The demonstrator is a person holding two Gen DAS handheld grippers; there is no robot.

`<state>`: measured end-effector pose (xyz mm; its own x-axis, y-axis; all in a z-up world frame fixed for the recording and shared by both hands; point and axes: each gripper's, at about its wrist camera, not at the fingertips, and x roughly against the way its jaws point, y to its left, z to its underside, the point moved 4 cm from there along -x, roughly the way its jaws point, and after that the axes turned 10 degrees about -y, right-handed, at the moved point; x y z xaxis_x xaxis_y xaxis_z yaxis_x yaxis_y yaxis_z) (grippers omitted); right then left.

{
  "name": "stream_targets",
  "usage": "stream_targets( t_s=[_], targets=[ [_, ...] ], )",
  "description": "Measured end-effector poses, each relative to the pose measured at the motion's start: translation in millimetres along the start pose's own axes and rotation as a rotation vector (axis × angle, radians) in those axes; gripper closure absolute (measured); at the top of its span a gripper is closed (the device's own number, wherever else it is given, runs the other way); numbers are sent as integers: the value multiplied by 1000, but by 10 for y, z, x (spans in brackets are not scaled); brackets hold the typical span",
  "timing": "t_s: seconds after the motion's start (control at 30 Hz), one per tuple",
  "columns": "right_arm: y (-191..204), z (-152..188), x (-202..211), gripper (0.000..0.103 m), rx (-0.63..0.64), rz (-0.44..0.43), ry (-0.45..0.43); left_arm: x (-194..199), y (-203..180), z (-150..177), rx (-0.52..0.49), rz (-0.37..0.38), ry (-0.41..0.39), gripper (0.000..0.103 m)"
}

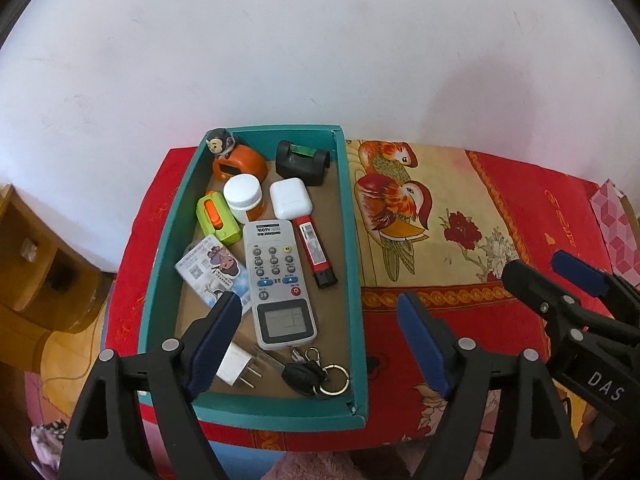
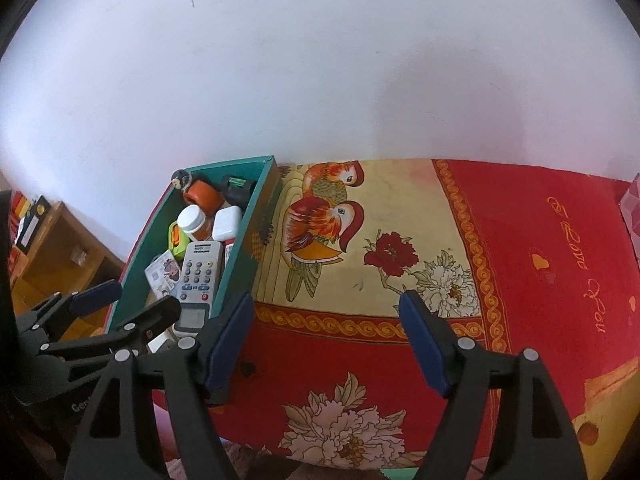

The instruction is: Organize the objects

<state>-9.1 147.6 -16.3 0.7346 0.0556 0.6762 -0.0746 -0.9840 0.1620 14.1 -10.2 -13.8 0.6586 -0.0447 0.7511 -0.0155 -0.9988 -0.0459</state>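
A teal box (image 1: 349, 240) sits on the left of a red patterned cloth (image 1: 460, 320). Inside lie a grey remote (image 1: 280, 280), a key bunch (image 1: 312, 376), a white plug (image 1: 236, 368), a printed card (image 1: 216, 272), a green and orange cutter (image 1: 216, 216), a white-capped bottle (image 1: 243, 196), a white case (image 1: 290, 199), a red tester (image 1: 314, 248), a black holder (image 1: 302, 162) and an orange monkey toy (image 1: 236, 160). My left gripper (image 1: 318, 300) stands open over the box's near end, holding nothing. My right gripper (image 2: 326, 300) hangs open and empty above the cloth (image 2: 360, 340), beside the box (image 2: 236, 256).
A white wall (image 1: 320, 40) rises right behind the box and cloth. A wooden shelf unit (image 1: 36, 256) stands lower at the left. A pink patterned bag (image 1: 616, 224) is at the far right edge. The cloth to the right of the box bears birds and flowers.
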Motion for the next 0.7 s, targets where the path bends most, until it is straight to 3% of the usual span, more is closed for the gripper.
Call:
stream_targets(
  t_s=[0.7],
  targets=[
    [98, 101, -204, 27, -34, 62, 67, -248, 178, -30, 10, 41, 23, 21]
  ],
)
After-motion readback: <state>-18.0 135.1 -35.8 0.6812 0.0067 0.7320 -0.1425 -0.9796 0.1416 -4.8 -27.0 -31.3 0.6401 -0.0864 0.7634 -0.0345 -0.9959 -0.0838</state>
